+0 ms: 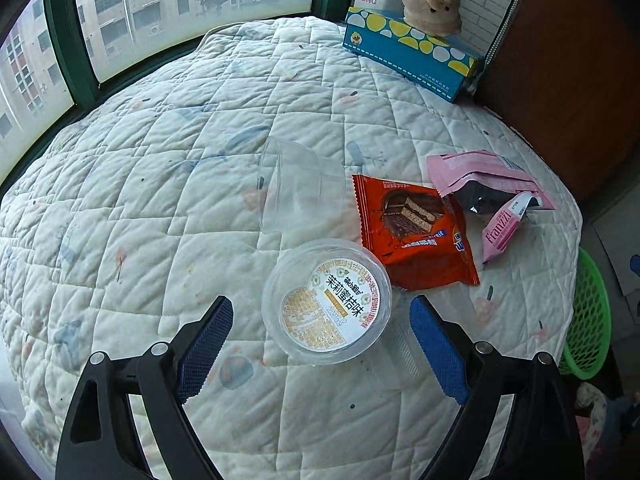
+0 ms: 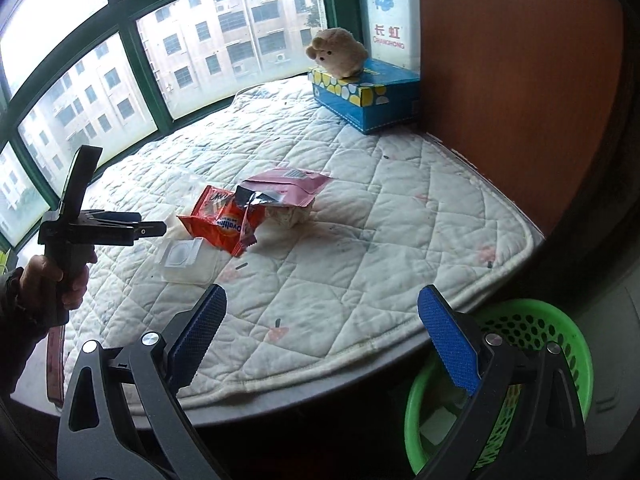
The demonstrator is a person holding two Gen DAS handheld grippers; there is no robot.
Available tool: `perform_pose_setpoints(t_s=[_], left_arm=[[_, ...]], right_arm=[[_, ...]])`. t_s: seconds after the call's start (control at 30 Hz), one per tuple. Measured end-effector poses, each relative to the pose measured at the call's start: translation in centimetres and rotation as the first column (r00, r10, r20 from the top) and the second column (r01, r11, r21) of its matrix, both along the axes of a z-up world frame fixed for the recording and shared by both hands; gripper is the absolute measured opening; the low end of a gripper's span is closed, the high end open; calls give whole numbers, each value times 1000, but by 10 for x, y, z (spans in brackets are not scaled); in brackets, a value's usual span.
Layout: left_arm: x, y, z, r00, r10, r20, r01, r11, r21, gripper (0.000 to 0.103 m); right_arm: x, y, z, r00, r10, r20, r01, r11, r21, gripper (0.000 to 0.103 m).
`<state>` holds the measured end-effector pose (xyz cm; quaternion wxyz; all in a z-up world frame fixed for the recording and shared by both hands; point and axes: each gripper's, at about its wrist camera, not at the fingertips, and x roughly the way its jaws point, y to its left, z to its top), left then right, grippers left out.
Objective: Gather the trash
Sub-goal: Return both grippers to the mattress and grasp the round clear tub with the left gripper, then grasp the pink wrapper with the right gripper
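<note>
A clear plastic cup with a printed lid lies on the quilted mat, just ahead of and between the fingers of my open, empty left gripper. A second clear cup lies behind it. An orange snack wrapper and a pink Franzzi wrapper lie to the right. In the right wrist view the cup, orange wrapper and pink wrapper show at mid-mat, with the left gripper beside them. My right gripper is open and empty over the mat's near edge.
A green perforated basket stands on the floor below the mat's right edge and also shows in the left wrist view. A blue tissue box with a plush toy sits at the back. A window runs along the left, a wooden panel on the right.
</note>
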<state>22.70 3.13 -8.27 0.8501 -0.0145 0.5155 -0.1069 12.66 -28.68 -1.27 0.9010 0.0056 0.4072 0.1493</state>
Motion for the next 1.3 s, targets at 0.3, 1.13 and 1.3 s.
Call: perform_pose_setpoints(t_s=[0.3, 1.13, 1.3], left_arm=[[10, 2, -13, 999, -38, -29, 36, 998, -46, 79], [7, 15, 9, 996, -90, 4, 90, 994, -57, 65], [10, 18, 12, 995, -95, 10, 95, 994, -50, 65]], right_arm=[[26, 30, -10, 995, 96, -21, -97, 994, -43, 96], [152, 117, -53, 820, 522, -236, -572, 732, -370, 97], [169, 143, -68, 783, 550, -290, -621, 673, -402, 98]])
